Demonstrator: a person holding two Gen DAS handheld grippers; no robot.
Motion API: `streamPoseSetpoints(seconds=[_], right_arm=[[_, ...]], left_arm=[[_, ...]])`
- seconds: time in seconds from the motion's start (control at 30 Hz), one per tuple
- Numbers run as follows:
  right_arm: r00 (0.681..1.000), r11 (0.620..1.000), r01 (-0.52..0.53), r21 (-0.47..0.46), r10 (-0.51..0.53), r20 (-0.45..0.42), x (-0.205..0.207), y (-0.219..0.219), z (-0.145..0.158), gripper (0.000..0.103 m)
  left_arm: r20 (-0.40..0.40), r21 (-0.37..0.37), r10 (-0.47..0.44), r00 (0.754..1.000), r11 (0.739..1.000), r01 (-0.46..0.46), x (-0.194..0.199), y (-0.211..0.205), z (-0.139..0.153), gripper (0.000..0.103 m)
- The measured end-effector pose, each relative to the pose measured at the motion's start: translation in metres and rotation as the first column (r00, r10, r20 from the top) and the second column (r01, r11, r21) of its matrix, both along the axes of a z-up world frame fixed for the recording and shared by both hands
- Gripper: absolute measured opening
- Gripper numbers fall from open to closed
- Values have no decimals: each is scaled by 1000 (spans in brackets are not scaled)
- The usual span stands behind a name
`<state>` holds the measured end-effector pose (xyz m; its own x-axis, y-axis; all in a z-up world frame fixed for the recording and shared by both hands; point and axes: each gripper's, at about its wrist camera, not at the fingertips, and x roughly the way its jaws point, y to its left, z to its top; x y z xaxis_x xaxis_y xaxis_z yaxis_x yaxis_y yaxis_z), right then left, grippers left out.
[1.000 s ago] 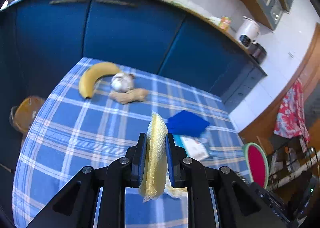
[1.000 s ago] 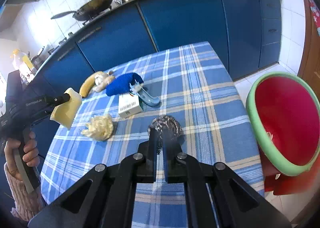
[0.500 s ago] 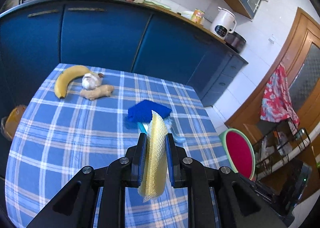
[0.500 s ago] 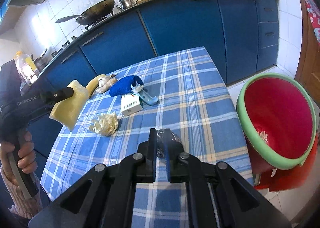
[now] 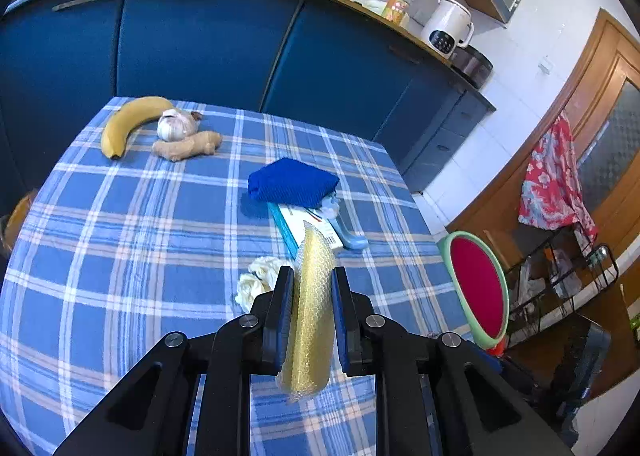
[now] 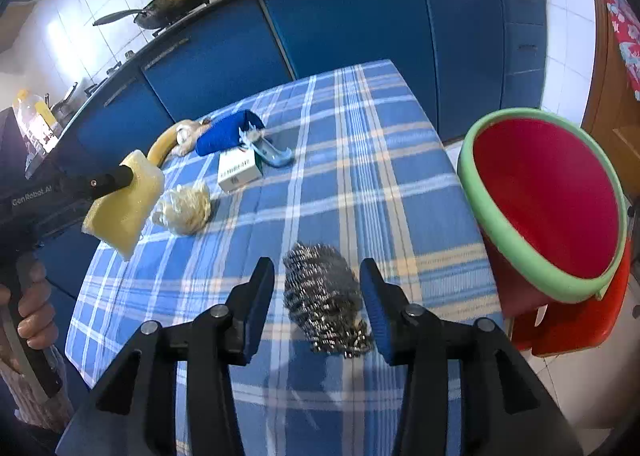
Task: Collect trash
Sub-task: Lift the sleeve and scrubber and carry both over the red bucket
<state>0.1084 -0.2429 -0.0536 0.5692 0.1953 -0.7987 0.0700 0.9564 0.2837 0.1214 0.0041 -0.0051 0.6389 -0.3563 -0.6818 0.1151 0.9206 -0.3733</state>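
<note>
The left gripper (image 5: 307, 298) is clamping a yellow mesh-covered sponge (image 5: 310, 308) between its blue pads, holding it edge-up above the blue plaid tablecloth (image 5: 132, 240). From the right wrist view that same sponge (image 6: 124, 204) is hanging in the air off the left edge of the table, with the person's hand (image 6: 30, 306) wrapping the handle below it.

The right gripper (image 6: 318, 304) is standing with its fingers spread wide, and a steel wool scrubber (image 6: 326, 300) is sitting on the cloth between them; the right pad looks to be close against it or touching, the left pad apart from it.

A crumpled cream-coloured wad (image 5: 256, 280) is lying on the cloth just beyond the left gripper's fingers. Further back a folded blue cloth (image 5: 292, 186) is resting partly over a small white carton (image 5: 310, 230), with a light blue plastic tool (image 5: 348, 234) beside the carton. At the far corner a banana (image 5: 128, 122), a garlic bulb (image 5: 176, 124) and a piece of ginger (image 5: 188, 146) are lying close together.

Off the right side of the table a red bin with a green rim (image 6: 548, 200) is tilting its mouth toward the table. Blue kitchen cabinets (image 5: 192, 44) are running behind, with a wok (image 6: 176, 4) and a kettle (image 5: 446, 32) on the counter.
</note>
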Motion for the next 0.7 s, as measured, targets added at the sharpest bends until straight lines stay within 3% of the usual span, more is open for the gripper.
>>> streamPoseSetpoints(seconds=[0.47,0.53,0.7], right_arm=[[999,1000,-2,-5,2,-48,-1,9,-24,48],[999,1000,-4,3,4,-46,-1,10,-26,40],[1000,999,23,22,-23,-20,-7,3,-23,37]], left_arm=[[-18,34,-46,999,998,47,-7,-24,-3,19],[-20,39,-56,998,998,57,-7,-29,-3,19],[-22,45,-86,996,995,87,-7,-42,0,19]])
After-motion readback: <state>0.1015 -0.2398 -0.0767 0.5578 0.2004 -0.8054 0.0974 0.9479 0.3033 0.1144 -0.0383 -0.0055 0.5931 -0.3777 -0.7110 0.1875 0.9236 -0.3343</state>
